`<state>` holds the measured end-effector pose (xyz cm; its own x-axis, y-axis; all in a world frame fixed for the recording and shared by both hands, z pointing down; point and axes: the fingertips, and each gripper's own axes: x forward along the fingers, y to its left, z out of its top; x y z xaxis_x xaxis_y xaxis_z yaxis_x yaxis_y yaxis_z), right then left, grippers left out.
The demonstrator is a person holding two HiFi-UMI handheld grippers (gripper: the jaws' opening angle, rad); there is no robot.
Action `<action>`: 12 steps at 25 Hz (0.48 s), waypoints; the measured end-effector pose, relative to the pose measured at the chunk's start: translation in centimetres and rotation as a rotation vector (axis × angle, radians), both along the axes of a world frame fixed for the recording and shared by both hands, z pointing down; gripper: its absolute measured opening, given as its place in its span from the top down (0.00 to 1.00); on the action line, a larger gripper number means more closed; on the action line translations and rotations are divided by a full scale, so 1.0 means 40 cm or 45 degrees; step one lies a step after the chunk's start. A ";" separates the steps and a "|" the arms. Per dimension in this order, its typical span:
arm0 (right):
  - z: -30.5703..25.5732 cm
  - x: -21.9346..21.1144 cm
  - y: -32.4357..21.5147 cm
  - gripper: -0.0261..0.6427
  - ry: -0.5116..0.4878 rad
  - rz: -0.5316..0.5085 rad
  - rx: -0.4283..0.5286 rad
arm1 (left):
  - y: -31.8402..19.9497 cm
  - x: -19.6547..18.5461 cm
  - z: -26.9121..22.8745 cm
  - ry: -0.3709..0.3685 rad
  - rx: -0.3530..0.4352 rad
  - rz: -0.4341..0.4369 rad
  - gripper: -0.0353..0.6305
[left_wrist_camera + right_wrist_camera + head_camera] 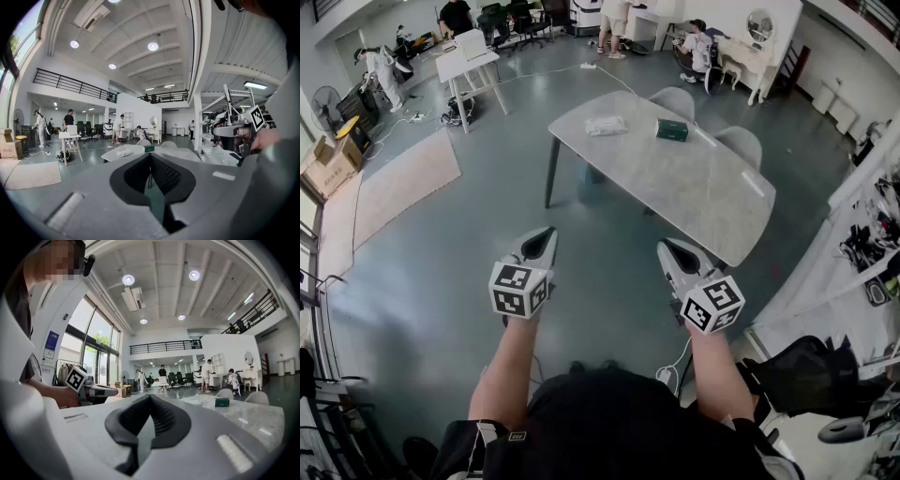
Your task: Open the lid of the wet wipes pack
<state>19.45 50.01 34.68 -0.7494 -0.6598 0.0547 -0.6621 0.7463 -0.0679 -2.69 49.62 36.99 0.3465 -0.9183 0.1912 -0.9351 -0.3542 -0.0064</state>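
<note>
The left gripper (pixel 547 234) sits lower left of centre in the head view, over bare floor. Its jaws are pressed together on nothing, and its own view shows the tips meeting. On the table (pixel 703 197), upper middle, lies the wipes pack (pixel 607 125), pale and crumpled. Its lid is too small to make out in any view. Just right of it stands a green box (pixel 672 130). The right gripper (pixel 668 247), lower right of centre, is likewise closed and empty. Both are well apart from the pack. Each gripper view shows the other gripper side-on at its edge, while the head view sees both from above and cuts off the person (pixel 609 422) at the bottom.
</note>
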 end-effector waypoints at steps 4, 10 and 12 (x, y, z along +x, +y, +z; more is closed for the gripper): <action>-0.016 0.015 -0.003 0.96 0.011 0.015 0.052 | -0.001 0.023 -0.002 -0.031 0.014 0.023 0.93; -0.021 0.047 -0.002 0.96 -0.023 0.030 0.064 | 0.022 0.045 -0.006 -0.045 0.007 0.017 0.93; -0.006 0.059 0.006 0.96 -0.013 0.041 0.059 | 0.035 0.039 -0.003 -0.053 0.002 0.004 0.93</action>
